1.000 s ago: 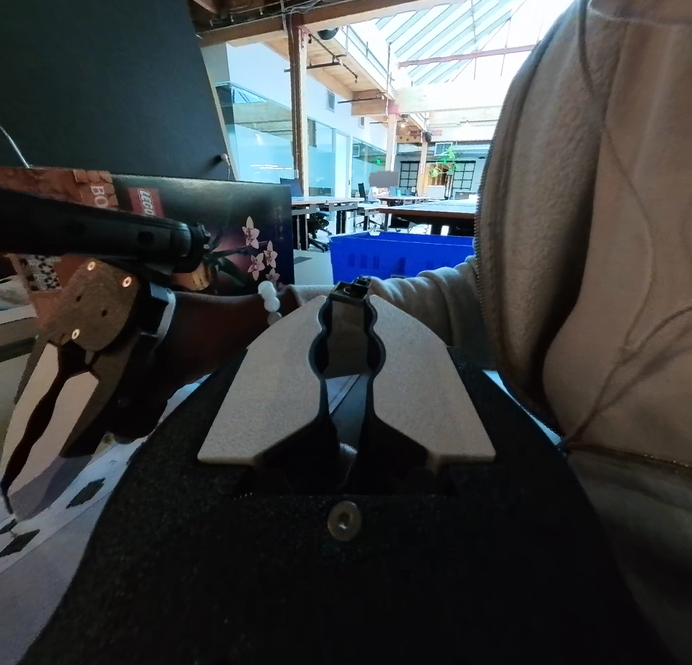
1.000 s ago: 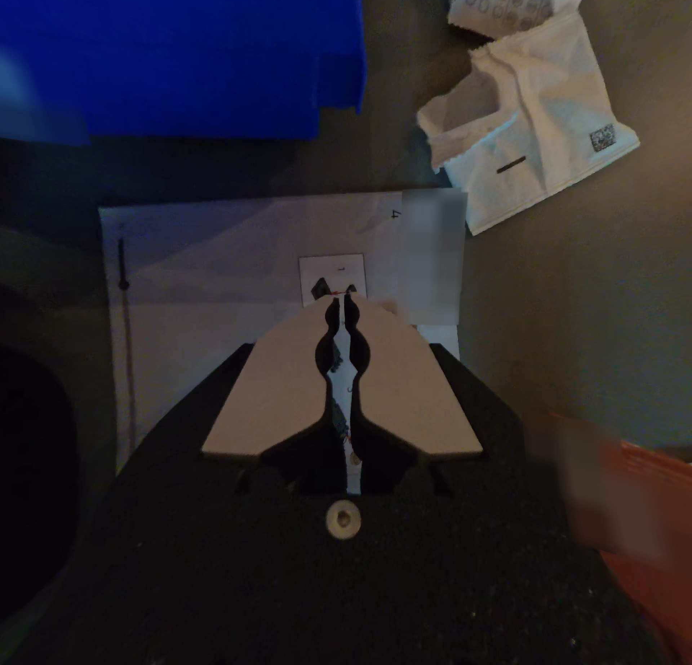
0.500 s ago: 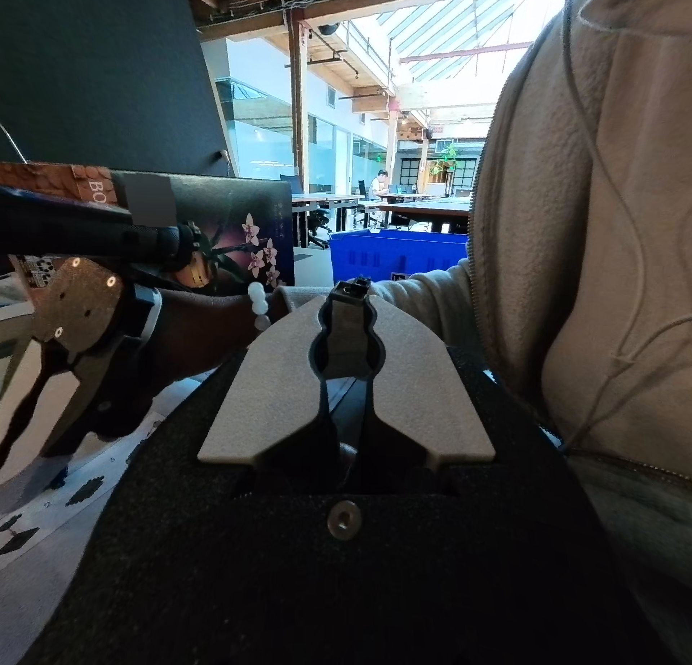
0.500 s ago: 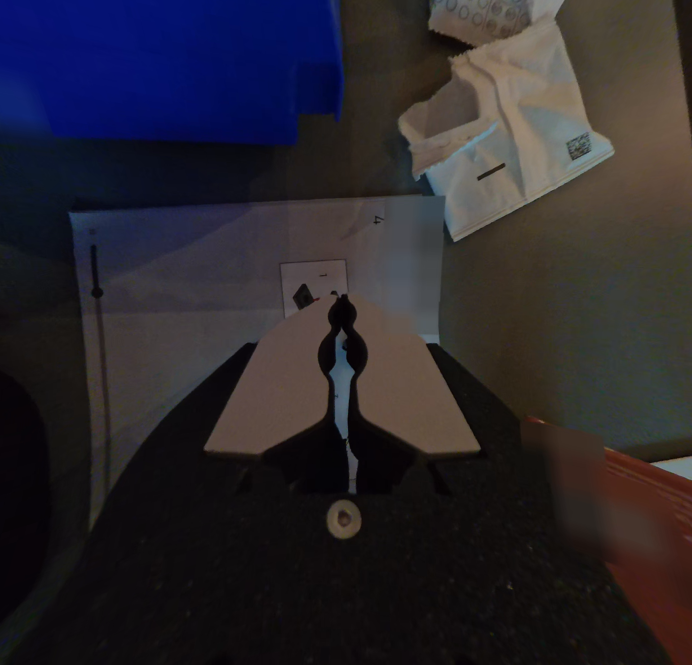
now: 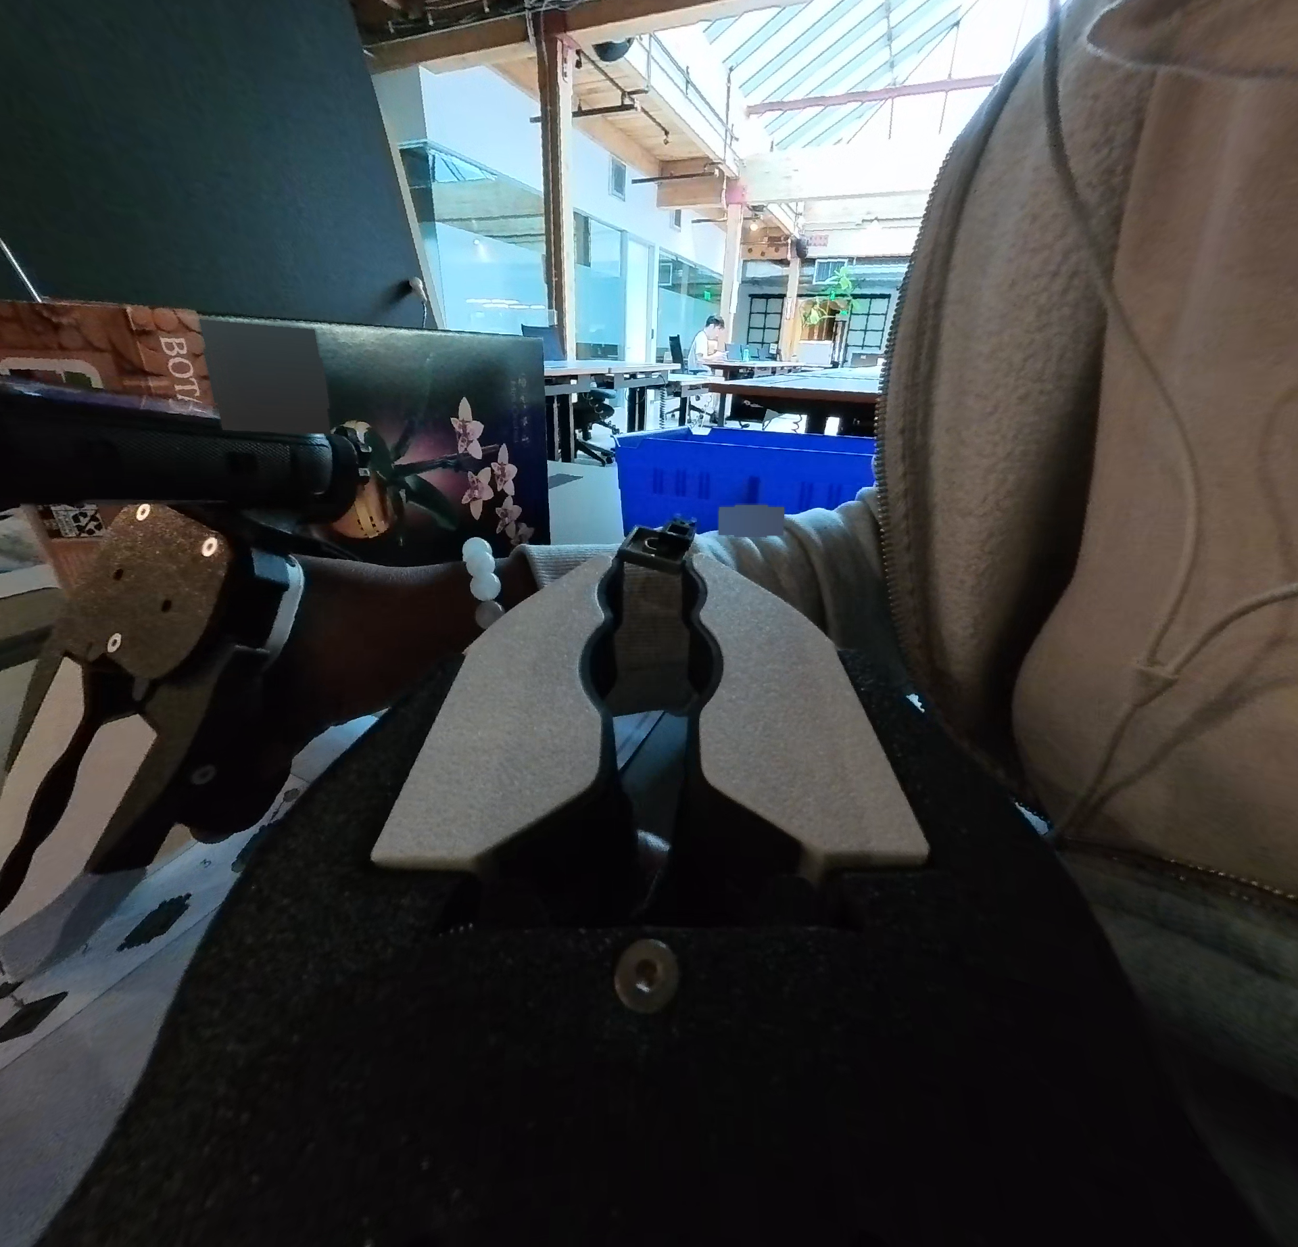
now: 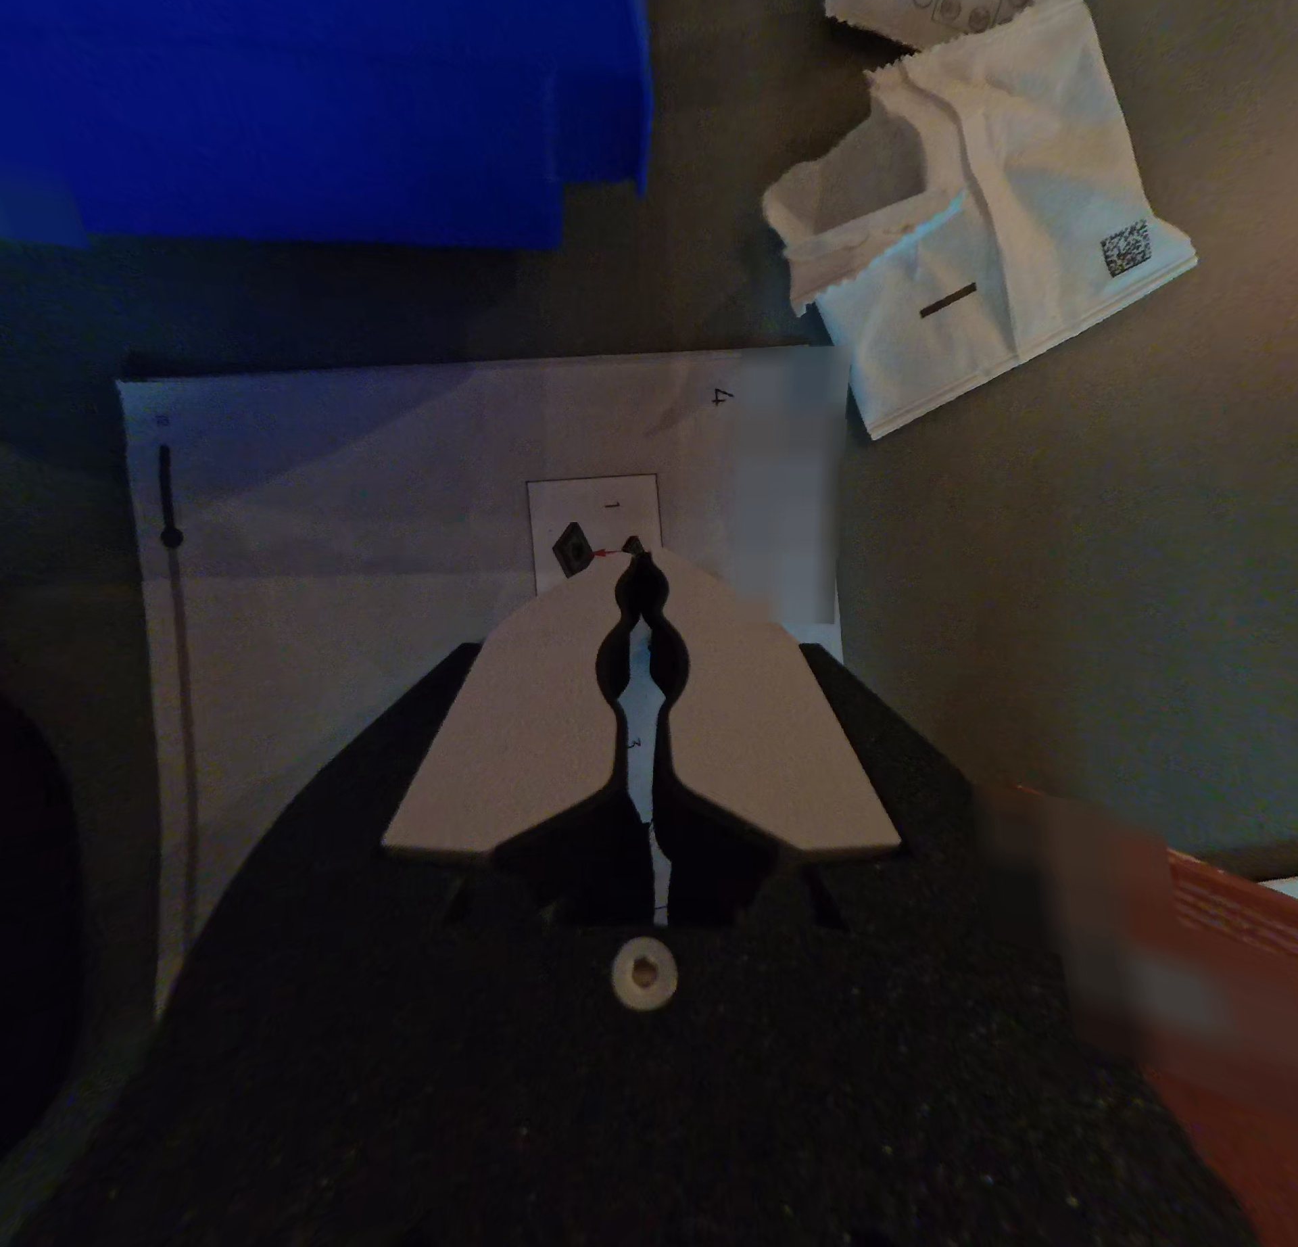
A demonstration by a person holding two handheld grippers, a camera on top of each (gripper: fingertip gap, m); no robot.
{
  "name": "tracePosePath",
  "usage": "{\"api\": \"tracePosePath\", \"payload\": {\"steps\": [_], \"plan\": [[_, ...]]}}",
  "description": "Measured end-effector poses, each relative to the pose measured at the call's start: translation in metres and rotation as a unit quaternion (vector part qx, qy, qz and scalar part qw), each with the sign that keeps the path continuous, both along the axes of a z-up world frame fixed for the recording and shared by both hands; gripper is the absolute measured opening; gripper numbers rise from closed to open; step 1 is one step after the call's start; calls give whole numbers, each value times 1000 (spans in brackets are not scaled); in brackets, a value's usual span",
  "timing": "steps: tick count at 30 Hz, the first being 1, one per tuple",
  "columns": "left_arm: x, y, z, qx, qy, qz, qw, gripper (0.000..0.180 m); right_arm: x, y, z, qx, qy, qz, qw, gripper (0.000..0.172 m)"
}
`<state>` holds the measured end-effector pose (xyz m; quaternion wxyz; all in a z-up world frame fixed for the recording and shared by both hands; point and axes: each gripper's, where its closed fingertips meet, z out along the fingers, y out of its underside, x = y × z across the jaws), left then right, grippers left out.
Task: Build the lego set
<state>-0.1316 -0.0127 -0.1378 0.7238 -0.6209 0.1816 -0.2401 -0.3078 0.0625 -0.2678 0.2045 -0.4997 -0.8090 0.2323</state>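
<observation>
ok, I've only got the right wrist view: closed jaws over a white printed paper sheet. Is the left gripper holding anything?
Observer: Yes. The left gripper is clamped on a small dark square plastic brick, which sticks out just past the fingertips.
Operator: Which way is it pointing?
Observer: Roughly level, at the person's beige fleece sleeve, with a blue plastic crate beyond it.
Operator: And my gripper relative to it?
Observer: The right gripper sits at the left edge of the left wrist view, angled down over the white printed paper sheet.
</observation>
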Motion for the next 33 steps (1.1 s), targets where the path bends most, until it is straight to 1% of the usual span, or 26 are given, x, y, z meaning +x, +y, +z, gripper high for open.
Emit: {"api": "tracePosePath", "payload": {"steps": [7, 8, 19, 20, 23, 24, 28, 33], "plan": [[0, 0, 0, 1, 0, 1, 1000, 15, 0, 0, 0, 6, -2, 3, 1000, 0], [-1, 0, 0, 1, -1, 2, 1000, 2, 0, 0, 0, 6, -2, 2, 1000, 0], [-2, -1, 1, 4, -5, 2, 1000, 0, 0, 0, 0, 9, -3, 2, 1000, 0], [-2, -1, 1, 3, -4, 2, 1000, 0, 1, -1, 1, 10, 1, 6, 1000, 0], [-2, -1, 1, 3, -7, 1, 1000, 0, 1, -5, 17, 3, 41, 13, 999, 0], [-2, -1, 1, 3, -6, 0, 1000, 0, 1, -6, 20, 4, 42, 16, 999, 0], [-1, -2, 1, 4, -2, -1, 1000, 0, 1, -3, 12, 23, 18, 22, 999, 0], [-1, -3, 2, 6, -5, -3, 1000, 0, 2, -7, 0, 12, -4, 22, 1000, 0]]}}
